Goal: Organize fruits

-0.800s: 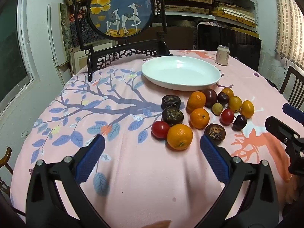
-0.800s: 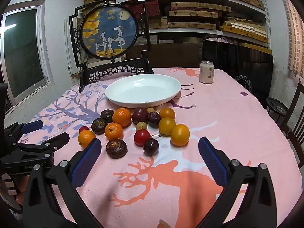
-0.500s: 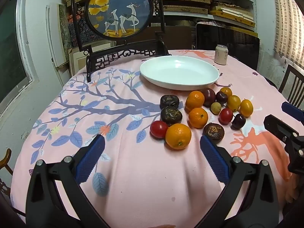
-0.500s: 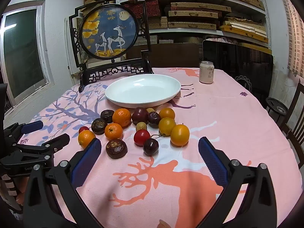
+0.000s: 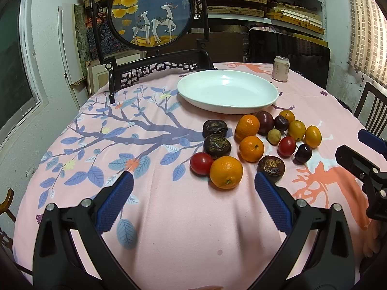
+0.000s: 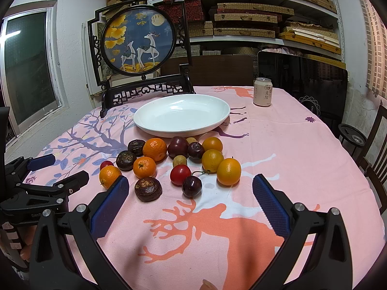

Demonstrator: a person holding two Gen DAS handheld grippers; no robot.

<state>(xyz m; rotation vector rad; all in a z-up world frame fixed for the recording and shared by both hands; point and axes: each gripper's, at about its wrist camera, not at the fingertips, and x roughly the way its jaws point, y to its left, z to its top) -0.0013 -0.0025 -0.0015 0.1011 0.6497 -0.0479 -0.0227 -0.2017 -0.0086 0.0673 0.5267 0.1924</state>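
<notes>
A cluster of several fruits lies on the pink tablecloth in front of an empty white plate (image 5: 227, 91) (image 6: 181, 117): oranges, dark wrinkled passion fruits, red tomatoes, dark plums and yellow-orange fruits. My left gripper (image 5: 193, 184) is open and empty, just short of the nearest orange (image 5: 226, 172) and a red tomato (image 5: 201, 163). My right gripper (image 6: 189, 188) is open and empty, just short of a dark cherry plum (image 6: 191, 186) and a passion fruit (image 6: 148, 189). Each gripper shows at the edge of the other's view.
A drink can (image 5: 281, 68) (image 6: 263, 91) stands behind the plate on the right. A framed round deer picture on a black stand (image 6: 140, 43) stands at the table's back left. Chairs (image 6: 372, 145) stand at the right edge.
The left gripper has drifted slightly to the right and forward; the fruits sit a little lower-left in its view. The right gripper has barely moved.
</notes>
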